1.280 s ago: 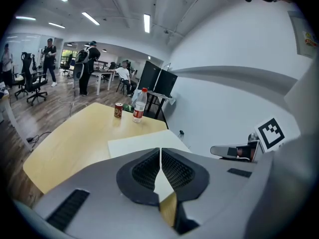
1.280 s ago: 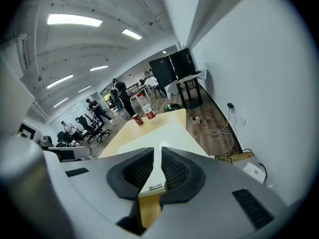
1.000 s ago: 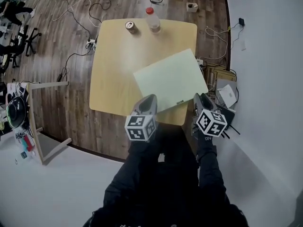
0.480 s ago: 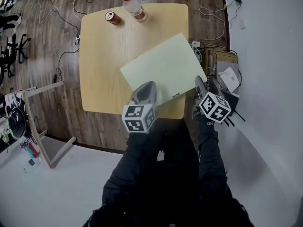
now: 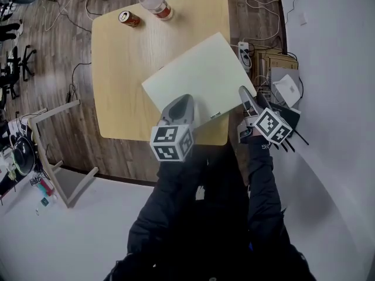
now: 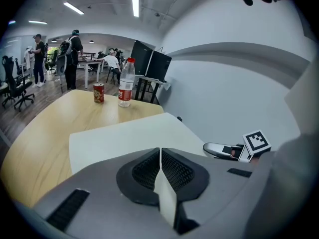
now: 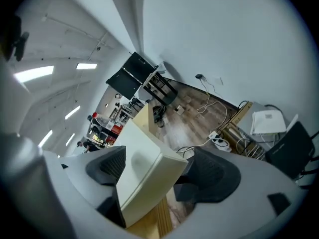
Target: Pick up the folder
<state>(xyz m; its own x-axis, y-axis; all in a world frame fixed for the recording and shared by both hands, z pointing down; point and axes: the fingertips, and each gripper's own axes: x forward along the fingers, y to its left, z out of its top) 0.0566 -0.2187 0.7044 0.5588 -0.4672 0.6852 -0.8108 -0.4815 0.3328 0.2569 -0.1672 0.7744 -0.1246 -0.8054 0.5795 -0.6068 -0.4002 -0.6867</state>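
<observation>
A pale cream folder point(image 5: 196, 81) lies flat on the wooden table point(image 5: 117, 75), its right corner hanging past the table's right edge. My left gripper point(image 5: 180, 102) hovers over the folder's near edge; in the left gripper view its pads point(image 6: 160, 151) meet, and the folder point(image 6: 124, 133) stretches out ahead of them. My right gripper point(image 5: 243, 92) is at the overhanging right corner. Its jaws point(image 7: 160, 168) are opening, and the folder's corner point(image 7: 144, 173) sits between them with a gap on the right side.
A red can point(image 5: 129, 19) and a clear bottle point(image 5: 153, 2) stand at the table's far edge. A power strip point(image 5: 244, 52), cables and boxes point(image 5: 287, 89) lie on the floor right of the table, near the wall. A wooden frame point(image 5: 55, 151) stands at the left.
Both grippers have come down and forward onto the folder's near side. The right gripper has rolled and its jaws now straddle the folder's right corner.
</observation>
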